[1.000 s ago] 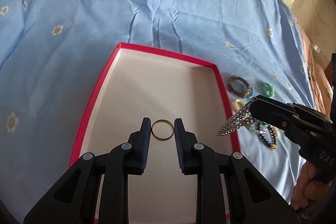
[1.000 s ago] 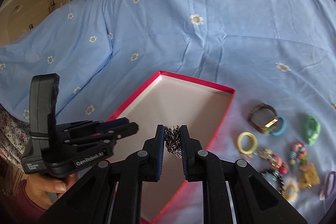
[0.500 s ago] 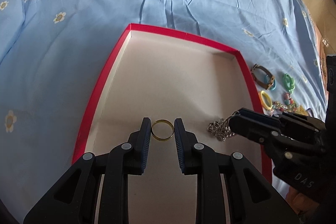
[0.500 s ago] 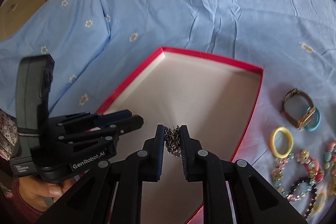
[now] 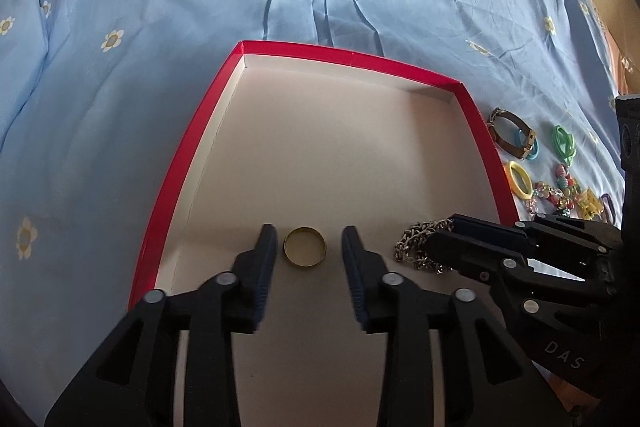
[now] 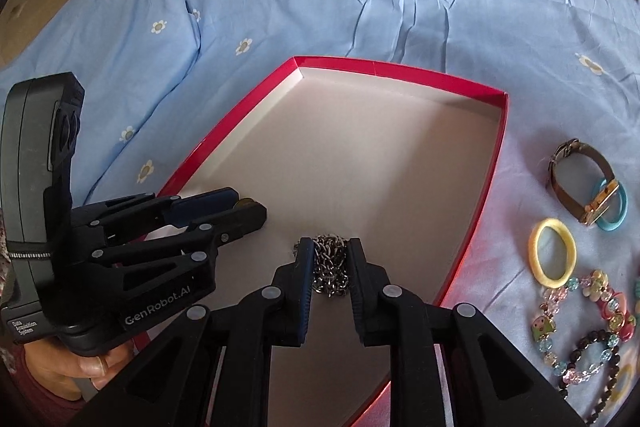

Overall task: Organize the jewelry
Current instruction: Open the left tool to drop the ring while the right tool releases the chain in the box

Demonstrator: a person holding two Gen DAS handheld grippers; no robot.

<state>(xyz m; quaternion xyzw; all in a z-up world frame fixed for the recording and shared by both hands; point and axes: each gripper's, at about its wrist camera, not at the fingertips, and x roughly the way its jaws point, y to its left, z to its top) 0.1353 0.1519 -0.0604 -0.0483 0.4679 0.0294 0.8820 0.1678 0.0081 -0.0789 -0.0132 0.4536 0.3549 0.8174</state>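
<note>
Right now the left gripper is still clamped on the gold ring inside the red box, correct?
Not clamped. In the left wrist view the left gripper has just been opening; the gold ring lies between its jaws, untouched, on the floor of the red box.

Black left gripper (image 6: pixel 244 209) with blue-padded fingers (image 5: pixel 266 267), silver screws.

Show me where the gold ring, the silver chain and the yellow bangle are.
gold ring (image 5: pixel 305 247): left wrist view, its near band.
silver chain (image 6: pixel 329 263): right wrist view, bunched links.
yellow bangle (image 6: pixel 536 254): right wrist view, its left rim.
</note>
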